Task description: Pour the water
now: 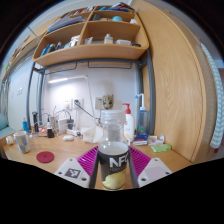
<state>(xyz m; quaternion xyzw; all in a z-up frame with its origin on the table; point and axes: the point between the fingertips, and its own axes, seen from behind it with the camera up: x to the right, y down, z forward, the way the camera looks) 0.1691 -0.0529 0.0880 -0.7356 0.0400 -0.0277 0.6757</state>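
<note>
My hand-held gripper (113,168) pinches a clear bottle (113,145) upright between both pads, lifted for pouring water. No receiving cup visible that I can confirm. Beyond on the table (60,158): red lid (45,157), spray bottle (128,122), assorted jars, crowding the path. Shelves (90,48) above.

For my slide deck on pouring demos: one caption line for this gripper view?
Gripper fingers closed on a clear bottle with a dark label, above a cluttered desk below wooden shelves.
</note>
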